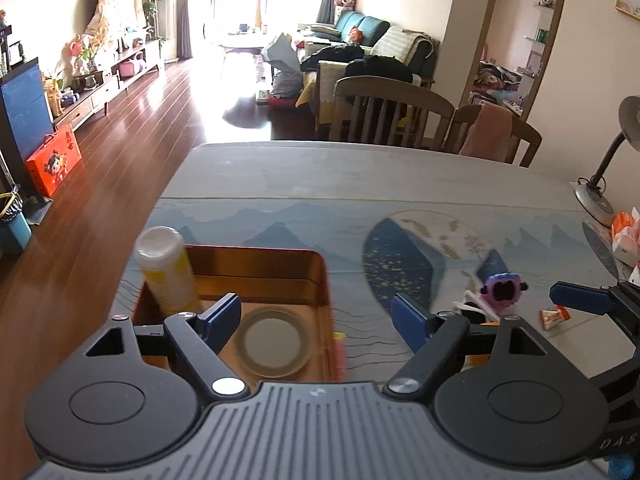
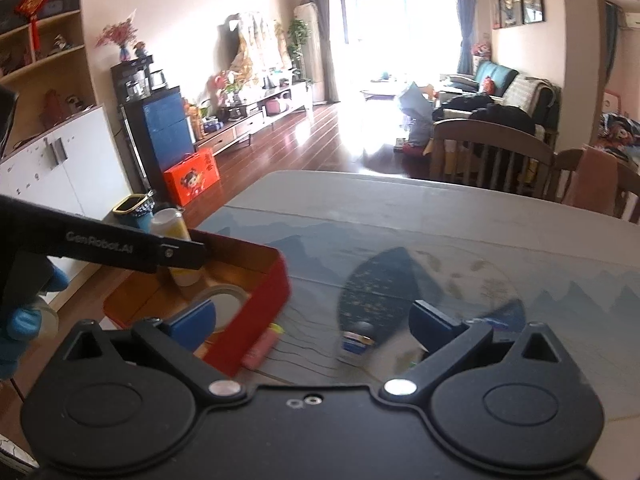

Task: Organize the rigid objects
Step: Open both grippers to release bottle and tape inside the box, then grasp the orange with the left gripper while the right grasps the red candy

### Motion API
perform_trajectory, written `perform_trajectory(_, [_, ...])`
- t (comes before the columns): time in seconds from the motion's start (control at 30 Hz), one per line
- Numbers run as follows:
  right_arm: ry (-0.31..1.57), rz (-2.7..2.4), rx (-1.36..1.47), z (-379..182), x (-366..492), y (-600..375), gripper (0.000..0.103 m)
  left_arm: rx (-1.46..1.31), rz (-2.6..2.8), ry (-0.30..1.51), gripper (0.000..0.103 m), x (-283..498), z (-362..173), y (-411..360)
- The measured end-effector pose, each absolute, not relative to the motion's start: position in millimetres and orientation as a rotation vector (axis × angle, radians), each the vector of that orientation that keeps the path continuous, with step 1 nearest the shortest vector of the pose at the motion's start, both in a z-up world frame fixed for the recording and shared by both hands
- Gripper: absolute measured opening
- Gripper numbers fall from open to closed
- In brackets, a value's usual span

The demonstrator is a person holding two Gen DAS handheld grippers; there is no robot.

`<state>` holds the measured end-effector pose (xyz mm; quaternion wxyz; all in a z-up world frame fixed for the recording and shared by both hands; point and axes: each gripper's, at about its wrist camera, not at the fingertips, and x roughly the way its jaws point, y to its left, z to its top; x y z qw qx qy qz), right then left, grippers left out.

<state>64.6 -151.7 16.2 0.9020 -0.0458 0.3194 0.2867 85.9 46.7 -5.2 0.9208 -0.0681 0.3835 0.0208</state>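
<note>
A red tin box stands on the table's left side. Inside it stand a yellow bottle with a white cap and a tape roll. My left gripper is open and empty, over the box's right wall. My right gripper is open and empty, above a small blurred blue-and-gold object. A pink-purple toy figure lies right of the left gripper. A pink and yellow stick lies beside the box.
The table carries a blue landscape mat. A small red-white packet, a desk lamp and orange-white packets sit at the right. Wooden chairs stand behind the far edge. The floor drops off at the left.
</note>
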Motion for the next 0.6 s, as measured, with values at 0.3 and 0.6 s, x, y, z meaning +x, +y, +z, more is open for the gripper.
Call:
perform_trajectory(0.3, [0.679, 0.508, -0.061, 9, 73, -214, 0.103, -0.149, 0.022, 0.798, 0.083, 91, -10, 4])
perform_trajectory(0.6, [0.689, 0.462, -0.043, 4, 81, -265, 0.103, -0.146, 0.015, 0.818, 0.083, 99, -17, -38])
